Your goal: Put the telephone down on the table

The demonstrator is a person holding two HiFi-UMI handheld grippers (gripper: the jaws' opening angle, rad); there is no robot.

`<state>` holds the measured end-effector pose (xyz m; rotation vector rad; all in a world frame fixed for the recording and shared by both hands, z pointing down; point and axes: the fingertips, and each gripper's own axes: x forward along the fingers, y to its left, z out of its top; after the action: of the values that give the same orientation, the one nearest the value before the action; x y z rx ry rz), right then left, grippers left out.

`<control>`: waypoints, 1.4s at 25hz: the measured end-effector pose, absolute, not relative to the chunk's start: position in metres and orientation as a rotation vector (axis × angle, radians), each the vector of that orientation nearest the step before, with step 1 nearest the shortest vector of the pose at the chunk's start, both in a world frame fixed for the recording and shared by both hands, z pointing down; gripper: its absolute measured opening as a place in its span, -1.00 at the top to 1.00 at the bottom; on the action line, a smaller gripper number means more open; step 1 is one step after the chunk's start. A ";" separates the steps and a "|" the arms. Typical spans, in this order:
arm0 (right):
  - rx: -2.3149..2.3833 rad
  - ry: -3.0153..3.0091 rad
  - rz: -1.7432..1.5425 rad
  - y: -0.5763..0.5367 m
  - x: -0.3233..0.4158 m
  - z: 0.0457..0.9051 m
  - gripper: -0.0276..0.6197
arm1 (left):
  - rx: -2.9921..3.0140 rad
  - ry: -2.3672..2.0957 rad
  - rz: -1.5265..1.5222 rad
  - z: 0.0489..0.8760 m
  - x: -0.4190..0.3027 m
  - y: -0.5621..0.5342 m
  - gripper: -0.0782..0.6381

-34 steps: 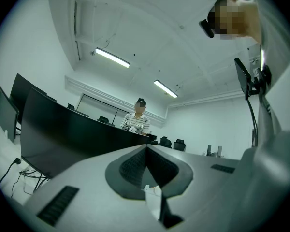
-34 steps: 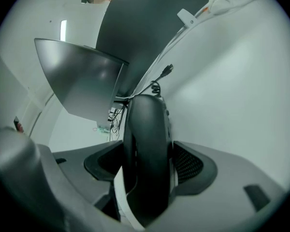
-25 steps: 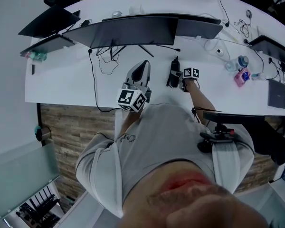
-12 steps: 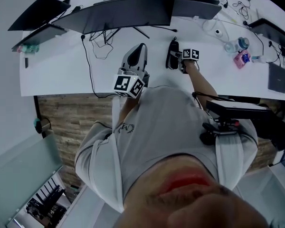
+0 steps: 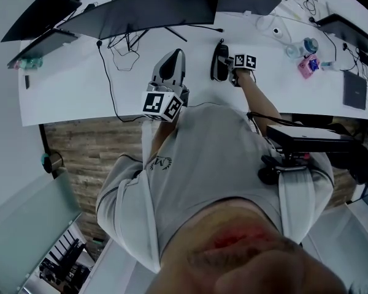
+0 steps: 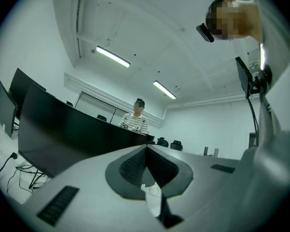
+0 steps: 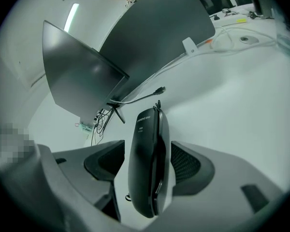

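The black telephone handset (image 5: 219, 63) stands on its edge between the jaws of my right gripper (image 5: 222, 55), just above the white table (image 5: 67, 97) in front of the monitors. In the right gripper view the telephone (image 7: 146, 139) fills the gap between the ribbed pads (image 7: 187, 162), and my right gripper (image 7: 146, 163) is shut on it. My left gripper (image 5: 175, 57) hangs over the table a little to the left, pointing at the monitors. Its jaws meet at the tip (image 6: 146, 151), shut with nothing between them.
Several dark monitors (image 5: 153, 8) line the back of the table, with cables (image 5: 126, 48) under their stands. A pink item (image 5: 306, 67), a bottle (image 5: 311, 43) and a dark flat device (image 5: 354, 90) lie to the right. A black chair arm (image 5: 306, 141) is beside me. A person (image 6: 135, 121) stands across the table.
The head view has tilted, so the table sits higher in the picture. Both grippers keep much the same places over the table, the right one still shut on the telephone.
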<state>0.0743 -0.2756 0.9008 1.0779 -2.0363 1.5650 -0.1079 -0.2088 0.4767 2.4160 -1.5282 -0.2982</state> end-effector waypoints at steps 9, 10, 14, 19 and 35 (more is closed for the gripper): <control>1.305 -2.247 1.482 -0.320 0.100 0.815 -0.03 | 2.422 -1.511 -0.297 0.474 -0.109 -0.213 0.78; 1.320 -2.285 1.460 -0.326 0.100 0.800 -0.03 | 2.426 -1.509 -0.299 0.473 -0.109 -0.214 0.78; 1.374 -2.430 1.366 -0.346 0.103 0.740 -0.03 | 2.452 -1.498 -0.309 0.471 -0.107 -0.220 0.77; 1.414 -2.575 1.184 -0.358 0.104 0.671 -0.03 | 2.497 -1.474 -0.320 0.462 -0.101 -0.228 0.77; 1.425 -2.817 0.446 -0.342 0.072 0.492 -0.03 | 2.535 -1.509 -0.339 0.436 -0.123 -0.252 0.78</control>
<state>0.0717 -0.3421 0.4918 1.4248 -2.8174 0.4465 -0.1231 -0.2523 0.4356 2.5347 -1.5093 -0.3386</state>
